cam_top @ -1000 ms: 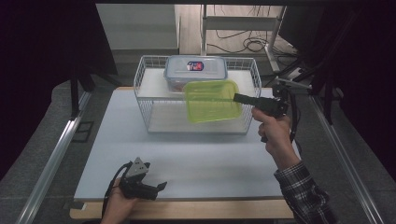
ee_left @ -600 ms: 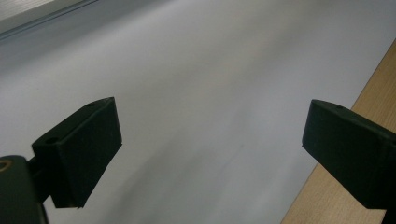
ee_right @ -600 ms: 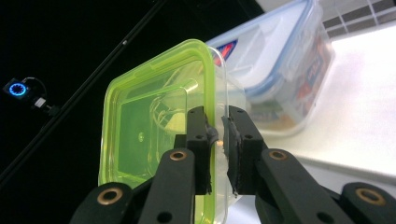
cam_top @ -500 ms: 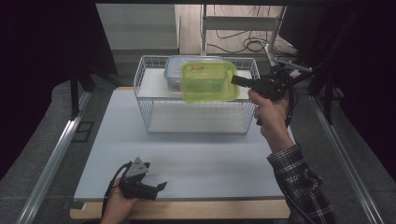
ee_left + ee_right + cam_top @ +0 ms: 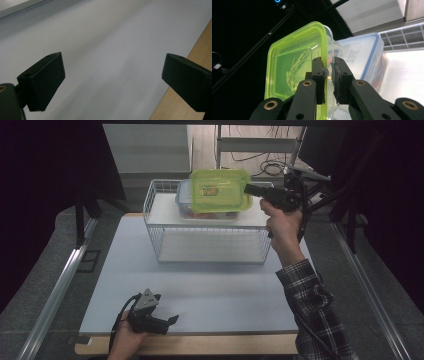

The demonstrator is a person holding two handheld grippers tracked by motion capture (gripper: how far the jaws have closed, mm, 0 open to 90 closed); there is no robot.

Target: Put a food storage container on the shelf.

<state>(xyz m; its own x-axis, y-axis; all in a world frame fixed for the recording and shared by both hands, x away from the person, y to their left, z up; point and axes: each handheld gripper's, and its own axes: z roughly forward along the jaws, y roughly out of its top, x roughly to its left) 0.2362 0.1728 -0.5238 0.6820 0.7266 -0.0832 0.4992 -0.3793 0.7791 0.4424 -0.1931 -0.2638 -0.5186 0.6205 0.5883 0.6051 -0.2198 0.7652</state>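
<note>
A clear box with a lime-green lid (image 5: 220, 190) (image 5: 297, 72) hangs in the air over the white wire basket (image 5: 165, 247). My right gripper (image 5: 250, 189) (image 5: 328, 75) is shut on the box's right edge, its jaws pinching the rim. Under the green box, a clear box with a blue-rimmed lid (image 5: 183, 200) (image 5: 364, 57) rests on the basket's top shelf. My left gripper (image 5: 170, 321) (image 5: 112, 75) lies low near the table's front edge, open, with bare white mat between its jaws.
The white mat (image 5: 210, 290) covers the table, with a wooden strip (image 5: 200, 344) (image 5: 185, 110) along the front. Metal rails (image 5: 60, 280) run down both sides. Cables and a stand (image 5: 270, 167) lie beyond the basket.
My right gripper has lifted the green-lidded box up and to the left, from beside the basket to above the blue-rimmed box. The left gripper has stayed put.
</note>
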